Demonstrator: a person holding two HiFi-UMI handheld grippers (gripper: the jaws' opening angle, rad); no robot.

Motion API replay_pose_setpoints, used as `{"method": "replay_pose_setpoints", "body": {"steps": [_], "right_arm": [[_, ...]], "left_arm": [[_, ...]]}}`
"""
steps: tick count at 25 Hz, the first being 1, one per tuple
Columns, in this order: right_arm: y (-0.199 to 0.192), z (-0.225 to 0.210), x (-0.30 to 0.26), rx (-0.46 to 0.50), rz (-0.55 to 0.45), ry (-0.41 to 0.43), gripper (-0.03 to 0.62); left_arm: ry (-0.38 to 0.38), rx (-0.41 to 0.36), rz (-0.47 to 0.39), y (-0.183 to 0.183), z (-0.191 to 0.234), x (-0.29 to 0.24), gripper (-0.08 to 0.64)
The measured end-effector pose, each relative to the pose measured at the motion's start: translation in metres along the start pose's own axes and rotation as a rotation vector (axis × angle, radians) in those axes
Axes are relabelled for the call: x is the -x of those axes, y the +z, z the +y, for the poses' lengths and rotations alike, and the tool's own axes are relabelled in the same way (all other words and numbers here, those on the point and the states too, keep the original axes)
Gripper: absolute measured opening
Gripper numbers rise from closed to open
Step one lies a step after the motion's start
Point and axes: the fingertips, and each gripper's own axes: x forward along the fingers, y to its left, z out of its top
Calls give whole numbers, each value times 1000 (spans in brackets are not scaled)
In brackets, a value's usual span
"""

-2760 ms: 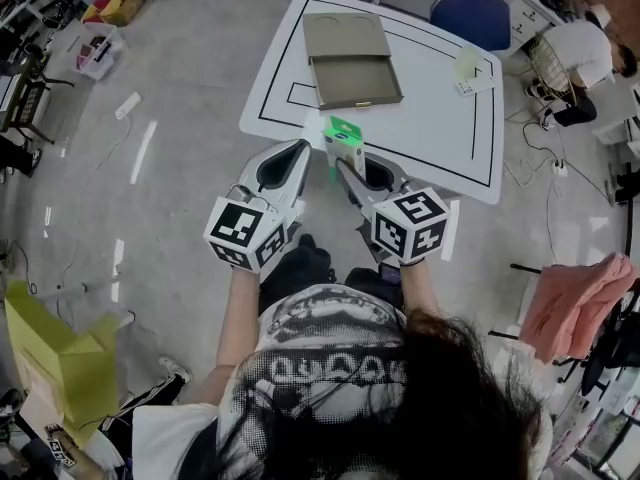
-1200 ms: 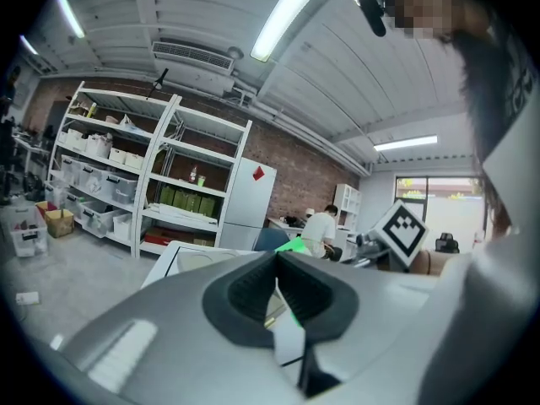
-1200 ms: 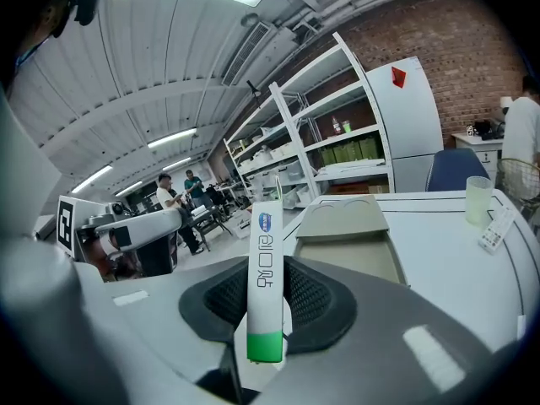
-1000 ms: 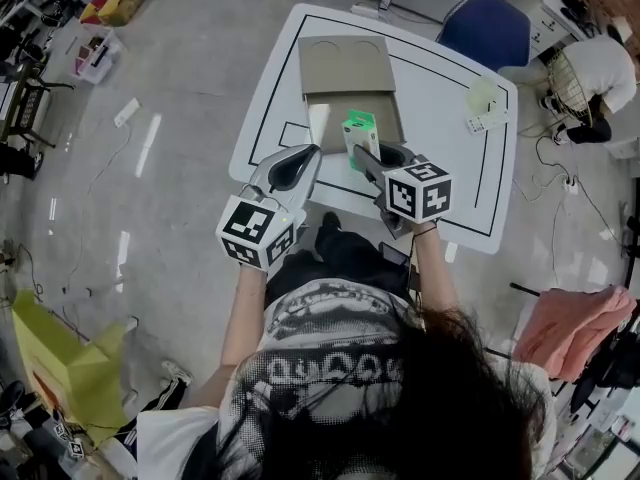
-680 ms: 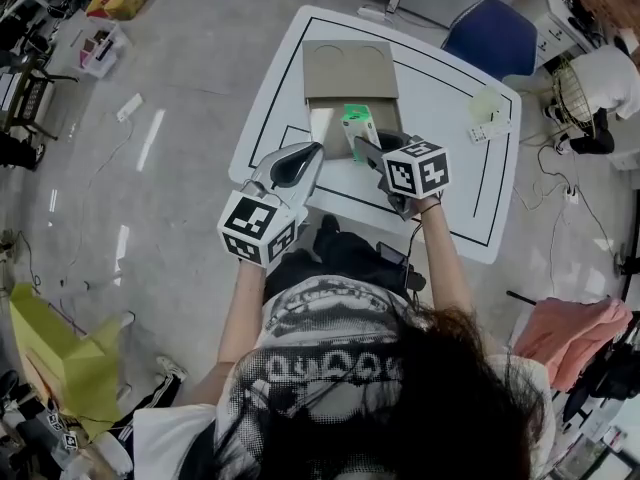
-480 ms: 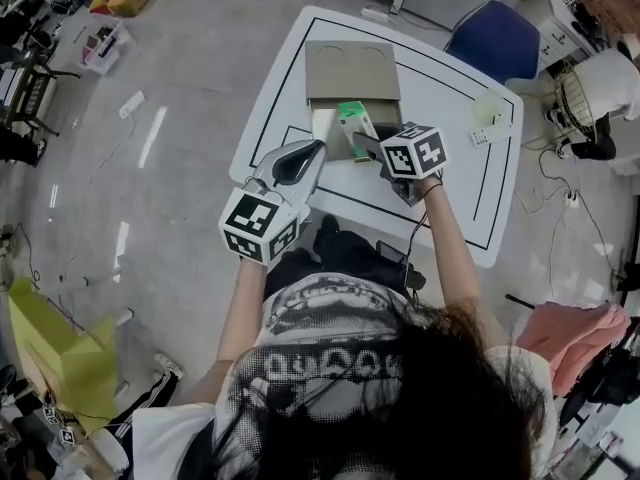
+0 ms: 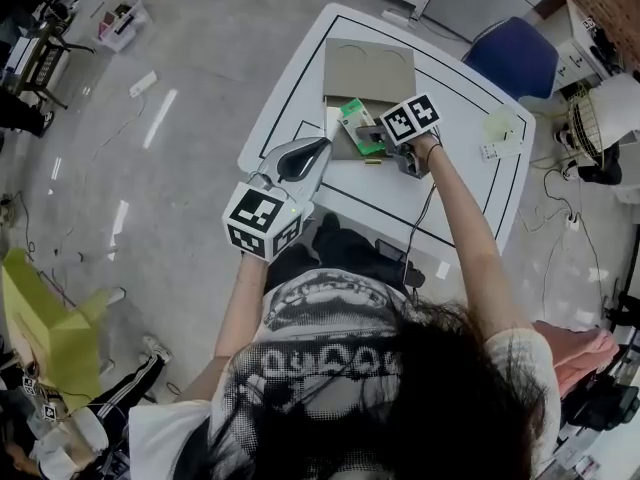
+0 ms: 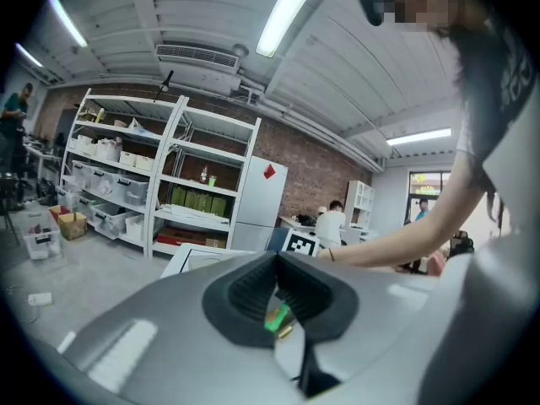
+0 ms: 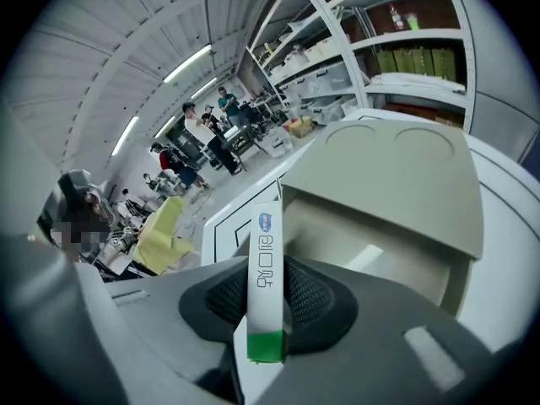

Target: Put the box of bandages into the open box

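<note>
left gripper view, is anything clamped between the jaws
No, the left gripper has its jaws closed on each other with nothing between them.

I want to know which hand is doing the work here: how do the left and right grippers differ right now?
The right gripper is clamped on the box of bandages; the left gripper is shut on nothing. The right gripper reaches over the open box; the left gripper sits by the near edge of the table. Both are the same grey two-jaw build.
</note>
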Motion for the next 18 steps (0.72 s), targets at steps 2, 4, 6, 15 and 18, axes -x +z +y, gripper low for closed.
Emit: {"method": "replay_pose_setpoints", "body": {"steps": [2, 4, 6, 15, 18], "right_arm": [[2, -1, -8, -19, 32, 47, 95], [4, -2, -15, -40, 55, 70, 95], [3, -5, -21, -55, 80, 71, 95], [-3, -7, -33, -75, 143, 107, 97], [-4, -14, -34, -27, 139, 56, 133]], "left_arm": [[17, 7, 1, -1, 5, 2, 0], [31, 11, 5, -3, 10, 4, 0], [39, 13, 6, -4, 12, 5, 0], [72, 34, 18, -8, 22, 8, 0], [77, 41, 16, -9, 24, 9, 0]]}}
